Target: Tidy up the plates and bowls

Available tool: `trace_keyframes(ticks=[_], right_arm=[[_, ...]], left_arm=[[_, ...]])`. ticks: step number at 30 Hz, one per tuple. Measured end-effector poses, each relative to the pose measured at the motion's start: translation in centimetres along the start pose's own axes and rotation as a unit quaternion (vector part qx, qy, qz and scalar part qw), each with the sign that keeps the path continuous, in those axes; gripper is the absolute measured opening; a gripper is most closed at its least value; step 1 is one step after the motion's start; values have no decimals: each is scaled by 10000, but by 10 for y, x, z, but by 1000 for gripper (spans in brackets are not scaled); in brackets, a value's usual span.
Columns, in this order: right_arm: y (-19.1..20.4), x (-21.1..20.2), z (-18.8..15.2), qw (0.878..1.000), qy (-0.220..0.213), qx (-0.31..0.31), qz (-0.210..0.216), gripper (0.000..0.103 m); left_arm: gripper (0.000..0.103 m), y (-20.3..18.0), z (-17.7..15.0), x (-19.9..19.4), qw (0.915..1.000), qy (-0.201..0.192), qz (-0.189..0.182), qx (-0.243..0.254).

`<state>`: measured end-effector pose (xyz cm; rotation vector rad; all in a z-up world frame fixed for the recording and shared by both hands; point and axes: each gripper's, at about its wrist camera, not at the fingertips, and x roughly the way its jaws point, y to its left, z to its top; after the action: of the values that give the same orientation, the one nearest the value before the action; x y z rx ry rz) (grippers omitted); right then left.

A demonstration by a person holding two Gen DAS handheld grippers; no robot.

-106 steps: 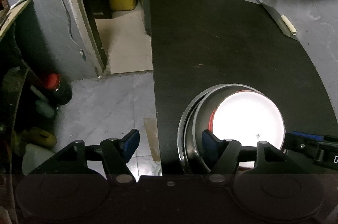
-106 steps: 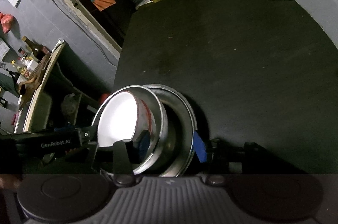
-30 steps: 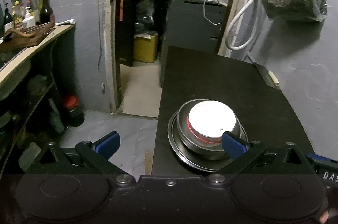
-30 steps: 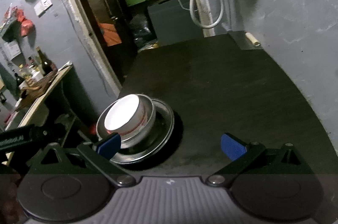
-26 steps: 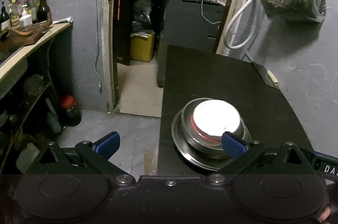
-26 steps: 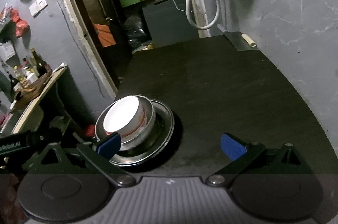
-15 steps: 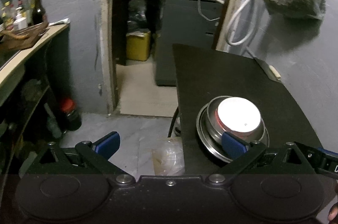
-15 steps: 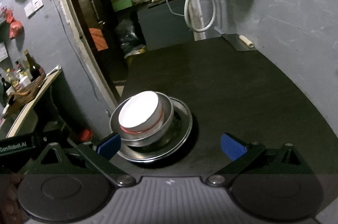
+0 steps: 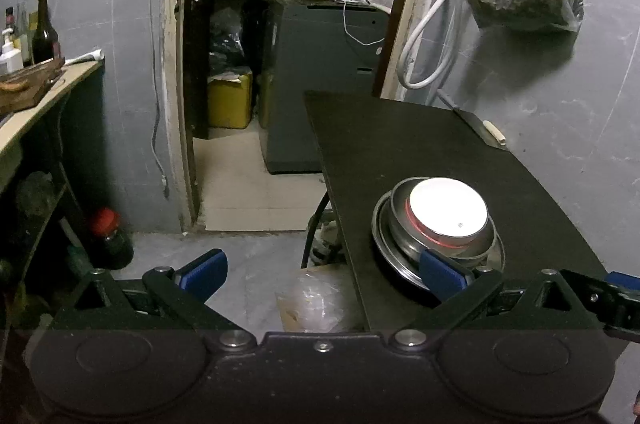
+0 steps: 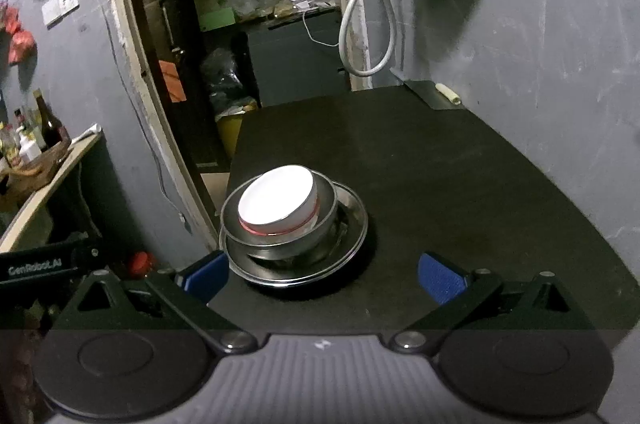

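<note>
Stack of dishes sits near the left front corner of the dark worktop (image 10: 460, 184): white bowl (image 10: 278, 202) with a red band low on its wall, nested in a steel bowl (image 10: 280, 240), which rests on a wide steel plate (image 10: 344, 256). White bowl's inside is blown out by glare; contents cannot be told. Steel bowl holds only the white bowl; it looks slightly tilted on the plate, leaning toward the worktop's left edge.

Left hand-held gripper (image 9: 320, 270): jaws wide apart, holding nothing, hanging mostly over the floor beside the worktop; its right blue pad overlaps the plate's near rim in view, contact uncertain. Right hand-held gripper (image 10: 322, 278): jaws wide apart, empty, just short of the stack.

Judgement: nesting looks complete, nothing else loose on the worktop.

Risks:
- Stack is close to the left edge; a nudge from either pad could slide the plate off.
- Tilted steel bowl may rock or slip on smooth metal if bumped.

Beyond: plastic bag (image 9: 316, 300) on the floor below that edge, knife (image 10: 440, 96) at the far right corner, open doorway behind.
</note>
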<state>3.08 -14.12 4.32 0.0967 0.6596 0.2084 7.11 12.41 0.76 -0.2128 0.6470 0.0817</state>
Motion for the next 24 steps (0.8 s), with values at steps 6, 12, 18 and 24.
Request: trace_keyframes(ticks=[6, 12, 18, 24], right_arm=[[3, -2, -3, 9997, 90, -213, 0, 103], [-1, -3, -3, 9994, 71, -335, 100, 103], [-10, -1, -6, 9986, 124, -455, 251, 103], [-26, -4, 1, 9978, 61, -496, 437, 103]], left_arm=[[102, 2, -7, 3, 9998, 49, 61, -162], [102, -1, -10, 0, 9996, 27, 174, -231], [102, -13, -16, -5, 9995, -26, 268, -176], [102, -27, -17, -13, 9988, -103, 454, -169]])
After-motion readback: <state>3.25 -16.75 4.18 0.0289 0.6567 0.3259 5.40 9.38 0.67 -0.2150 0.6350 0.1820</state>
